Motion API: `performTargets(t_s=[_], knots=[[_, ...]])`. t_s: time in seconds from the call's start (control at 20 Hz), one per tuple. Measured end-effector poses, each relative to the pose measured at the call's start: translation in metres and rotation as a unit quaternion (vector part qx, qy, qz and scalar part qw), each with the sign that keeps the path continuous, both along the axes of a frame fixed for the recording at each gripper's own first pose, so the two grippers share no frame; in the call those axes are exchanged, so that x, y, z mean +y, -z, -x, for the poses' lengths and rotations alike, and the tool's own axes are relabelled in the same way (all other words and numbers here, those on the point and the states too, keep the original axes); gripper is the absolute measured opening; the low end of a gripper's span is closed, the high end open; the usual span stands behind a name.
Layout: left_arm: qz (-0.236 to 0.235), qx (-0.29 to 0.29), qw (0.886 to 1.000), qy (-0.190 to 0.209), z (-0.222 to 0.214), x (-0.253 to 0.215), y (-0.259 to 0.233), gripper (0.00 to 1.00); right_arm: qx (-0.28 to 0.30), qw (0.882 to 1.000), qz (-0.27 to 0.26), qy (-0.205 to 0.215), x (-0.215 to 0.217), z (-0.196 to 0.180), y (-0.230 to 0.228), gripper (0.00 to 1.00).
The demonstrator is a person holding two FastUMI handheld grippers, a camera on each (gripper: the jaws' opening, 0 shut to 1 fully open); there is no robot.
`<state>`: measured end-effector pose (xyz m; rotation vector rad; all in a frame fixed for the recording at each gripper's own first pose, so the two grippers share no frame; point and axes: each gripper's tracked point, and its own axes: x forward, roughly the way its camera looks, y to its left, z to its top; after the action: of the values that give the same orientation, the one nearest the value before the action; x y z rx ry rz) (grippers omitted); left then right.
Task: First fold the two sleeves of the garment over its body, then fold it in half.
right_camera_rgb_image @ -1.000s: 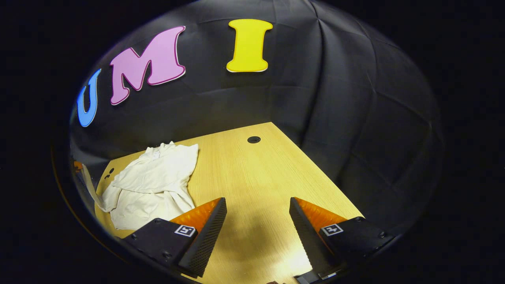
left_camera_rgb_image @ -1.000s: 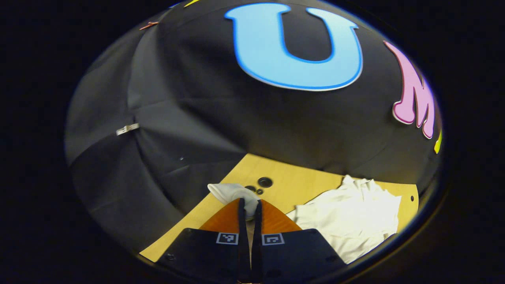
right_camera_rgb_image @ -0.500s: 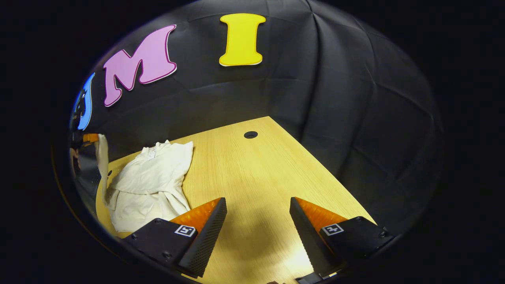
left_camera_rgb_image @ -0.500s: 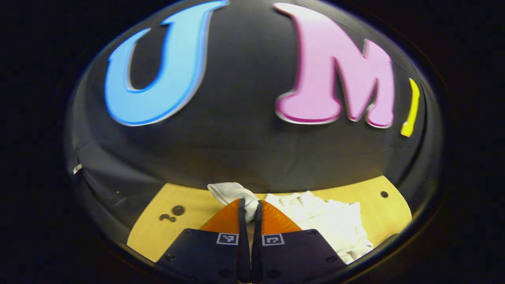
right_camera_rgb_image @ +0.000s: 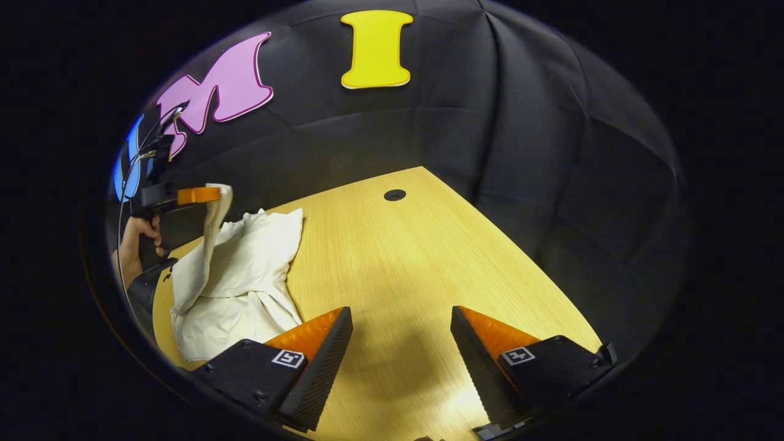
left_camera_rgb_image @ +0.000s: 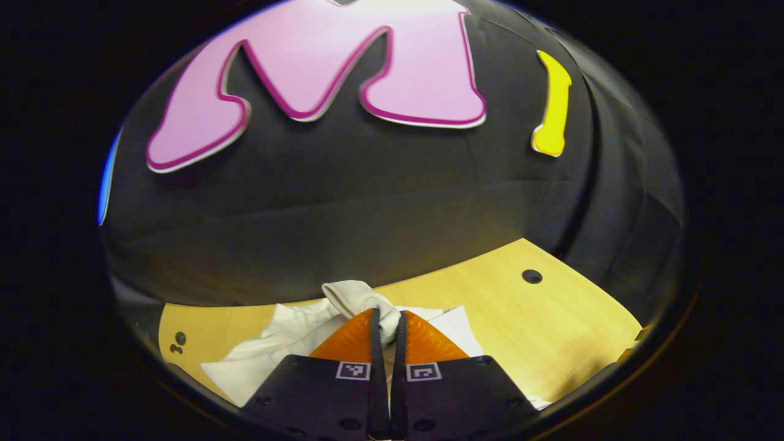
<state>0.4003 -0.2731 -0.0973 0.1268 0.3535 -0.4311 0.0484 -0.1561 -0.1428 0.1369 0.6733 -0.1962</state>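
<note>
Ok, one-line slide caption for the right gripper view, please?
Right tongs open above the table, left tongs lifting a sleeve of the white garment.

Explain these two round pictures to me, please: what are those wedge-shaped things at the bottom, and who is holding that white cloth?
There is no robot here. A person holds a two-finger tool in each hand, and a small fisheye camera rides on each tool, looking forward along its fingers. Those fingers are the wedges at the bottom.

In the left gripper view, the left hand-held gripper is shut on a sleeve of a white garment.

The right gripper view looks across the wooden table from the other side. The right hand-held gripper is open, holding nothing, above bare wood. Farther off you see the person's hand lifting the sleeve above the garment, which lies rumpled on the table.
</note>
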Motion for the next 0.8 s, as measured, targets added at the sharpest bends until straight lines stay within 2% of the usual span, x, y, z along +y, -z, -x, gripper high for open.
performTargets(t_s=[0.1, 0.25, 0.3, 0.35, 0.55, 0.8], knots=[[0.006, 0.014, 1.0, 0.012, -0.002, -0.022, 0.015, 0.03, 0.005, 1.0, 0.002, -0.011, 0.009, -0.005, 0.003, 0.99], [0.02, 0.034, 0.999, 0.035, 0.005, -0.043, 0.029, 0.19, 0.008, 1.0, 0.006, -0.025, 0.018, -0.007, 0.004, 0.99], [0.028, 0.032, 0.998, 0.04, 0.01, -0.044, 0.027, 0.32, 0.008, 1.0, 0.004, -0.029, 0.022, -0.009, 0.004, 0.99], [0.036, 0.028, 0.998, 0.041, 0.015, -0.043, 0.026, 0.37, 0.008, 0.999, 0.003, -0.033, 0.025, -0.009, 0.004, 0.99], [0.026, 0.002, 0.999, 0.025, 0.036, -0.005, 0.02, 0.99, 0.0, 0.999, -0.002, -0.05, 0.042, -0.016, 0.001, 0.99], [0.03, 0.001, 0.999, -0.017, 0.08, 0.067, 0.017, 1.0, -0.011, 0.997, -0.007, -0.074, 0.069, -0.023, -0.005, 0.99]])
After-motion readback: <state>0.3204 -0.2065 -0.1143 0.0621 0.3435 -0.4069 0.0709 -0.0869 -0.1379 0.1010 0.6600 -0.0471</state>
